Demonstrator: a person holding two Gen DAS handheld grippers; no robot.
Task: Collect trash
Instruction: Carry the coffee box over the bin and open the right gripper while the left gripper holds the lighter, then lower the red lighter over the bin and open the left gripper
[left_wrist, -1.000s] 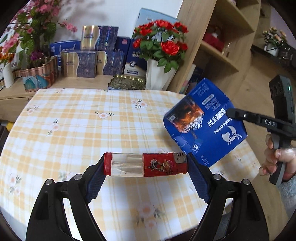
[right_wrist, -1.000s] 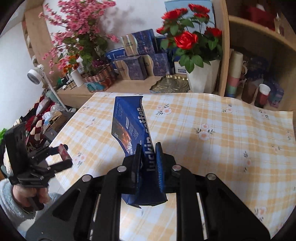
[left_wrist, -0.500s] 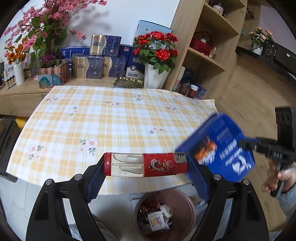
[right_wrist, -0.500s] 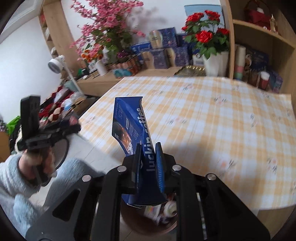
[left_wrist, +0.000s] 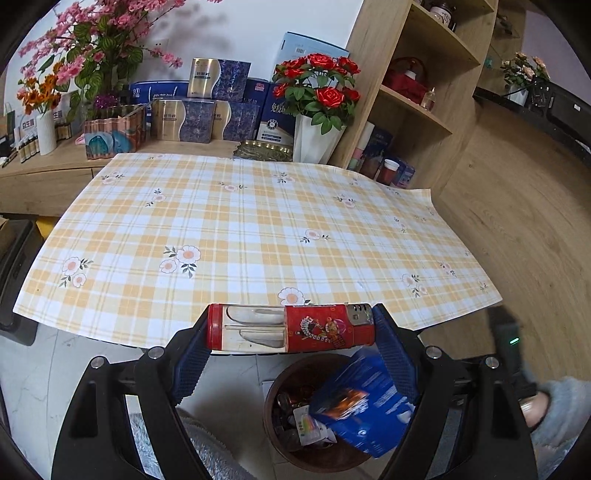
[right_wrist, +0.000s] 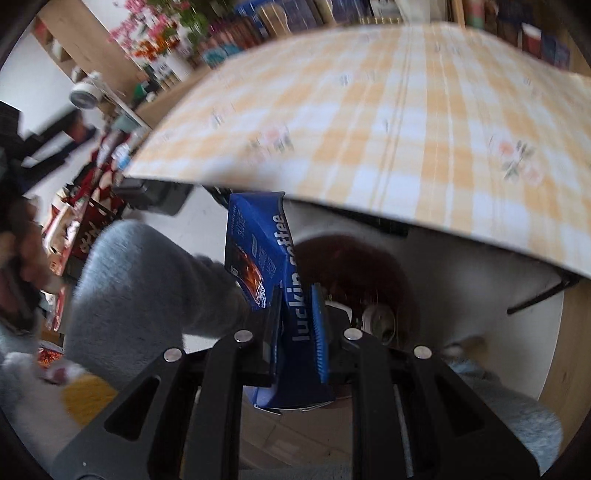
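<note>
My left gripper (left_wrist: 291, 332) is shut on a red lighter (left_wrist: 291, 328), held crosswise at the table's near edge, above the floor. Below it stands a brown round trash bin (left_wrist: 280, 391) with scraps inside. My right gripper (right_wrist: 295, 321) is shut on a blue luckin coffee box (right_wrist: 258, 236) and holds it low, in front of the bin (right_wrist: 354, 258). In the left wrist view the box (left_wrist: 364, 410) hangs over the bin's right side.
The table with a yellow plaid cloth (left_wrist: 251, 229) lies ahead. A vase of red roses (left_wrist: 317, 122), boxes (left_wrist: 207, 107) and pink flowers (left_wrist: 85, 55) stand behind it. A wooden shelf (left_wrist: 417, 92) is at the right. My grey-sleeved leg (right_wrist: 147, 280) is beside the bin.
Both grippers pulled back off the table. The right gripper dropped with the blue box to the bin. The left gripper still holds the lighter at the table edge.
</note>
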